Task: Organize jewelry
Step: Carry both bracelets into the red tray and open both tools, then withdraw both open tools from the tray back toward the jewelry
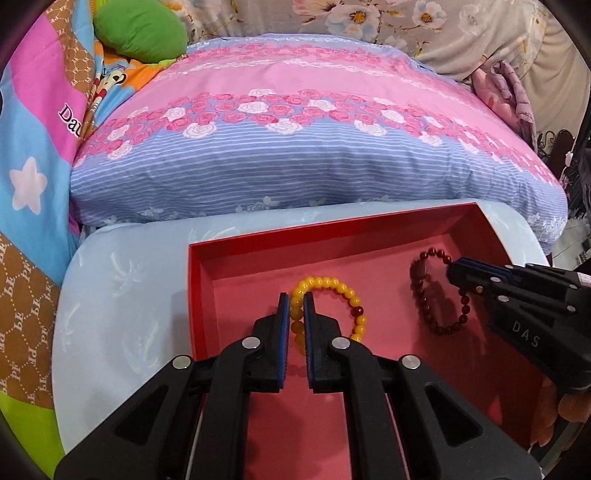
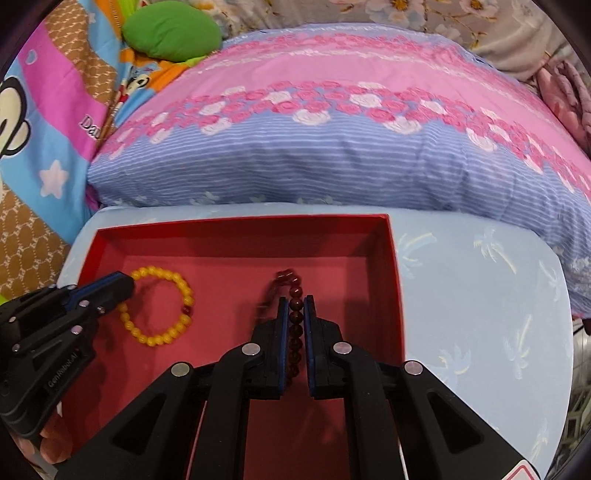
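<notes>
A shallow red box [image 1: 258, 242] [image 2: 236, 221] lies on a pale blue board. A yellow bead bracelet [image 1: 345, 290] [image 2: 181, 288] lies in its left half. My left gripper [image 1: 296, 301] [image 2: 127, 284] is shut on the bracelet's left side, down on the box floor. A dark red bead bracelet [image 1: 424, 306] [image 2: 295, 306] is in the right half. My right gripper [image 2: 296, 302] [image 1: 452, 271] is shut on it, and the bracelet hangs on edge, slightly blurred.
The pale blue board [image 1: 122, 302] [image 2: 480, 295] carries the box. A pink and blue floral pillow [image 1: 314, 147] lies right behind it. Colourful bedding [image 1: 33, 147] and a green cushion [image 1: 140, 31] are at the left.
</notes>
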Available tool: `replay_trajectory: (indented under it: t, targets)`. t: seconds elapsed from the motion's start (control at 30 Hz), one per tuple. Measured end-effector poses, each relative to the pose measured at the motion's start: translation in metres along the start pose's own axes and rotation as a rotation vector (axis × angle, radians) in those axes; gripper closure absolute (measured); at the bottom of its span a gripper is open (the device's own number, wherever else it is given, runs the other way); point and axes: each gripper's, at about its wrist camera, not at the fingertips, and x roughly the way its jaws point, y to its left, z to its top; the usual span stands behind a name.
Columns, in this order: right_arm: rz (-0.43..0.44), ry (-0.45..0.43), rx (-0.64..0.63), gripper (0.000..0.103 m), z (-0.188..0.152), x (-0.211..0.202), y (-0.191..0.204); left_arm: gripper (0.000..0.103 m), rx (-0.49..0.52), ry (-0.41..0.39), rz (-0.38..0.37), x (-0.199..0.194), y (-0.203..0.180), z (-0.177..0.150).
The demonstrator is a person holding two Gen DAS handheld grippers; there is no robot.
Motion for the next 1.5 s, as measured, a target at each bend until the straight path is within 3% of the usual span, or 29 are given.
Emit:
replay_trajectory:
  t: [0.17,0.33,0.5,0.6,0.77,1.1,1.5]
  targets:
    - [-0.049,0.003,-0.010,0.091,-0.001,0.001,0.002,0.095,-0.031,0.025,0.008,0.006,0.007,0.002]
    - [-0.050,-0.003,0.007,0.086,-0.003,0.000,-0.001,0.084,-0.050,0.022,0.019,0.006,0.012,0.003]
    - [-0.083,-0.020,-0.013,0.067,-0.006,-0.003,0.006,0.076,-0.008,0.013,0.057,0.006,0.004,0.004]
    - [-0.085,-0.026,-0.014,0.066,-0.005,-0.003,0.006,0.070,0.007,0.003,0.077,0.005,0.001,0.004]
    - [-0.069,-0.090,-0.004,0.066,-0.008,-0.023,0.006,0.069,0.004,-0.022,0.091,-0.003,0.000,0.002]
    - [-0.036,-0.191,-0.029,0.063,-0.039,-0.098,0.018,0.067,0.006,-0.102,0.099,-0.064,-0.013,-0.021]
    - [-0.012,-0.211,-0.050,0.060,-0.131,-0.175,0.027,0.061,-0.018,-0.162,0.088,-0.154,-0.029,-0.101]
